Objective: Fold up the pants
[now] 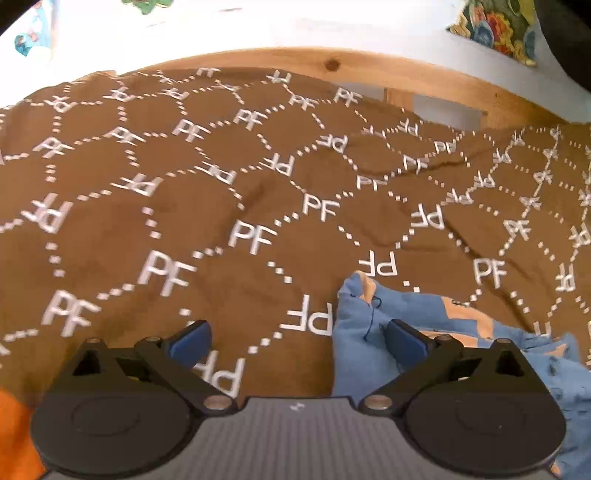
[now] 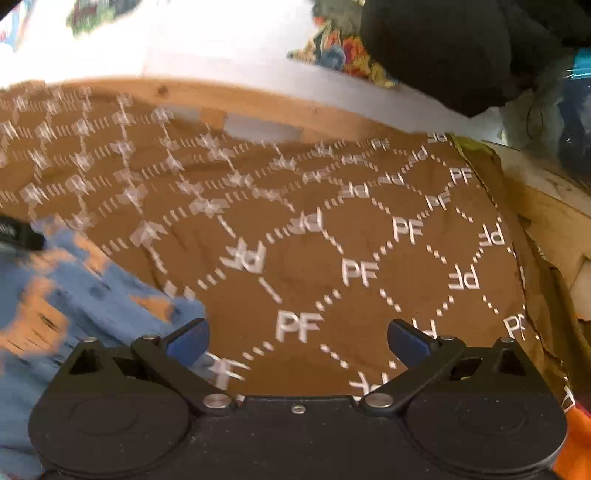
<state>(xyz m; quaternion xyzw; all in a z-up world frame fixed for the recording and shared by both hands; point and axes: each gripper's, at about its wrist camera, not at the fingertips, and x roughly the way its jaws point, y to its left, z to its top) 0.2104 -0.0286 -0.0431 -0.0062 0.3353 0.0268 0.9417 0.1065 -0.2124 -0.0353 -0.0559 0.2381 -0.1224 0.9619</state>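
left gripper (image 1: 297, 341) wide open, empty | pants (image 1: 373, 354) bunched at its right finger | right gripper (image 2: 297, 341) wide open, empty, pants at its left | folding apparently not begun

The left gripper (image 1: 297, 338) has blue finger pads (image 1: 190, 341) on black linkage arms with silver pivot screws, two round black discs and a grey ribbed body. The right gripper (image 2: 297, 338) matches, but its body is black with one central screw.

I see a brown bedspread (image 1: 221, 206) printed with white "PF" letters, a wooden bed frame (image 1: 369, 70) behind, a floral cushion (image 1: 495, 26).
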